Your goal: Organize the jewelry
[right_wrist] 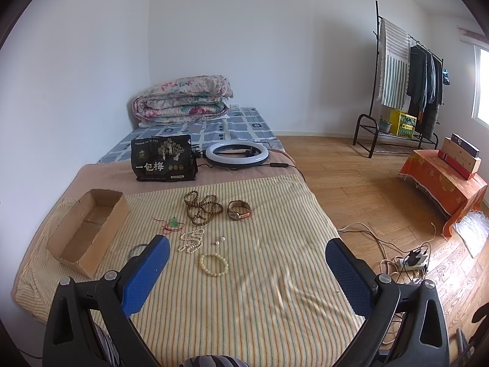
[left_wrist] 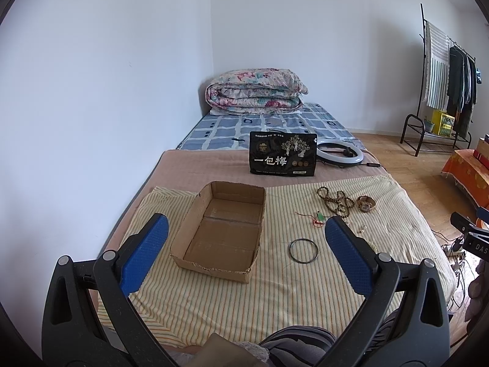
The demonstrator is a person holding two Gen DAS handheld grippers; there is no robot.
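Note:
An empty cardboard box (left_wrist: 220, 232) (right_wrist: 88, 232) sits on the striped cloth (left_wrist: 275, 293) on the bed. Right of it lie a dark bangle (left_wrist: 303, 251), a red cord with a green pendant (right_wrist: 173, 224), brown prayer beads (right_wrist: 203, 208), a wristwatch (right_wrist: 239, 210), a white pearl necklace (right_wrist: 191, 241), two loose pearls (right_wrist: 220, 240) and a cream bead bracelet (right_wrist: 214, 265). My left gripper (left_wrist: 246, 229) is open and empty above the box. My right gripper (right_wrist: 247, 253) is open and empty, just past the cream bracelet.
A black snack bag (left_wrist: 282, 153) and a ring light (right_wrist: 237, 153) stand behind the cloth. A folded floral quilt (left_wrist: 255, 91) lies at the bed's head. Right of the bed are wooden floor, cables with a power strip (right_wrist: 409, 263), an orange-covered stand (right_wrist: 443, 183) and a clothes rack (right_wrist: 406, 91).

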